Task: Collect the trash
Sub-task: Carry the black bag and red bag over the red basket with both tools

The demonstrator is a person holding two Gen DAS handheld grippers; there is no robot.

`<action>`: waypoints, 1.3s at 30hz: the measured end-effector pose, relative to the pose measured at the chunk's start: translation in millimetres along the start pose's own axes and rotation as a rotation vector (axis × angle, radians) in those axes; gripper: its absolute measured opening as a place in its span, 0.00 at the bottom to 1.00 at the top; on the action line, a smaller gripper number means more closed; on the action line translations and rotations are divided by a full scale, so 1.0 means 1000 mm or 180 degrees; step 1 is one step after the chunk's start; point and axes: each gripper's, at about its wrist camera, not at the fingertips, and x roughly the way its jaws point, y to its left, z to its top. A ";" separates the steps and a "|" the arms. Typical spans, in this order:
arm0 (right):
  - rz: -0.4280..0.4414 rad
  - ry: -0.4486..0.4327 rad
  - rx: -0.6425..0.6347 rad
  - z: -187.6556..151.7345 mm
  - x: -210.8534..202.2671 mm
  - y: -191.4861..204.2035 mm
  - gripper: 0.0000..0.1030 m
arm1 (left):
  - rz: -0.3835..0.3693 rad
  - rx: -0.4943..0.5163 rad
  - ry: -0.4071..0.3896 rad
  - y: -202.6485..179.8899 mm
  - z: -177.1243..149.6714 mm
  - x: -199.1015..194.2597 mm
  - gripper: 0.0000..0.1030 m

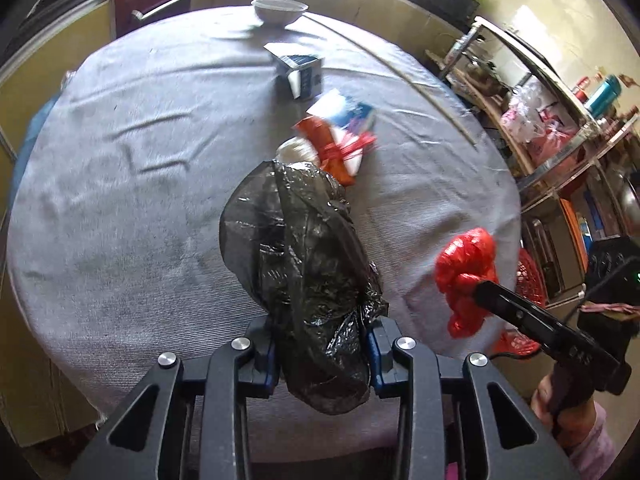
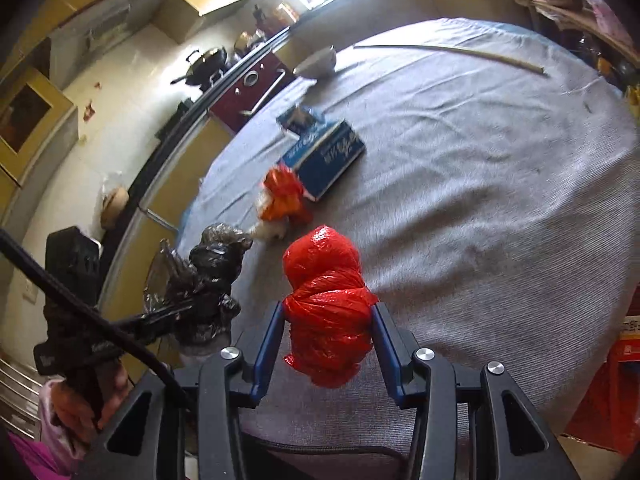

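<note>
Two grippers over the worktop (image 1: 120,200): left gripper (image 1: 324,356) fingers pinch a black bag (image 1: 304,248), right gripper (image 2: 328,340) fingers a red bag (image 2: 326,300).

A white bowl (image 1: 280,10) is sitting at the far edge of the grey-clothed table (image 1: 120,200), with a long thin stick (image 2: 448,54) lying nearby. Cluttered metal shelves (image 1: 560,140) are standing beside the table.

Two grippers were in view: the left gripper (image 1: 324,356) around one black plastic bag (image 1: 304,264), the right gripper (image 2: 328,340) around one red plastic bag (image 2: 326,304). On the one round table (image 1: 120,200) lay one white bowl (image 1: 279,10), two blue cartons (image 2: 324,156) (image 1: 302,74), one orange wrapper (image 2: 284,196), one pale crumpled wad (image 2: 270,232) and one thin stick (image 2: 452,54).
</note>
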 end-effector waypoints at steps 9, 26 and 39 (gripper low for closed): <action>-0.0001 -0.0239 0.0099 0.009 -0.027 -0.014 0.46 | 0.0089 0.0490 -0.0136 -0.049 0.008 -0.010 0.34; -0.0156 -0.0618 0.0179 0.017 -0.076 -0.043 0.46 | 0.0412 0.1294 -0.0337 -0.130 0.015 -0.008 0.34; -0.0243 -0.0752 0.0364 0.009 -0.105 -0.073 0.46 | 0.0425 0.1603 -0.0318 -0.171 0.014 0.006 0.34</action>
